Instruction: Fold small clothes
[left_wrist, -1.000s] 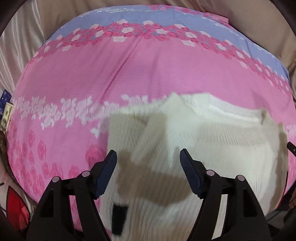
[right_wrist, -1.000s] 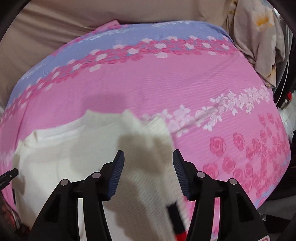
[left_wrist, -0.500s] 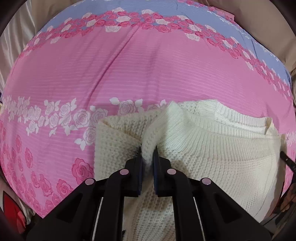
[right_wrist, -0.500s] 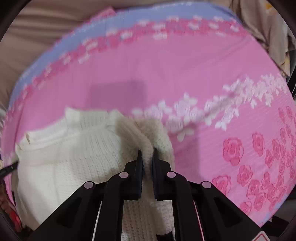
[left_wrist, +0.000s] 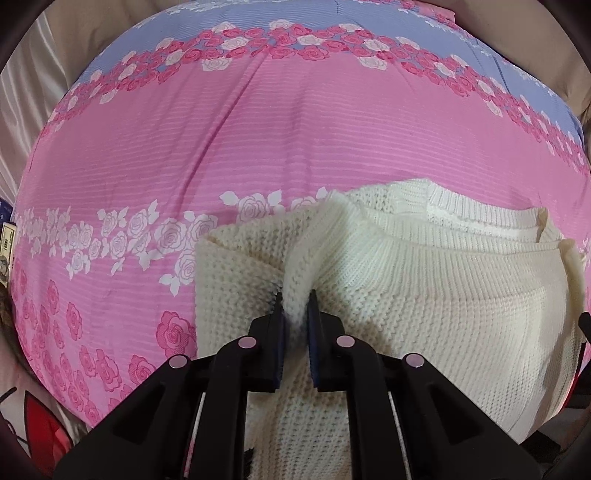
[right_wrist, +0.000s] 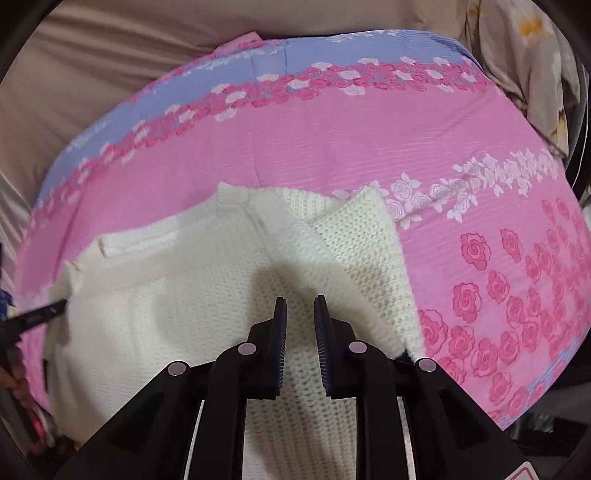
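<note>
A cream knit sweater (left_wrist: 424, 295) is spread on the pink floral bedcover (left_wrist: 258, 140), its collar toward 12 o'clock. A raised ridge of knit is pinched in the left gripper (left_wrist: 295, 314), whose jaws are easing apart slightly. The right gripper (right_wrist: 300, 314) is opening, with nothing clamped; the folded sleeve (right_wrist: 362, 236) lies at 1 o'clock.

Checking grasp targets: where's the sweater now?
Sweater lies on the pink sheet, lower right in the left wrist view, lower left in the right; left gripper pinches it.
</note>
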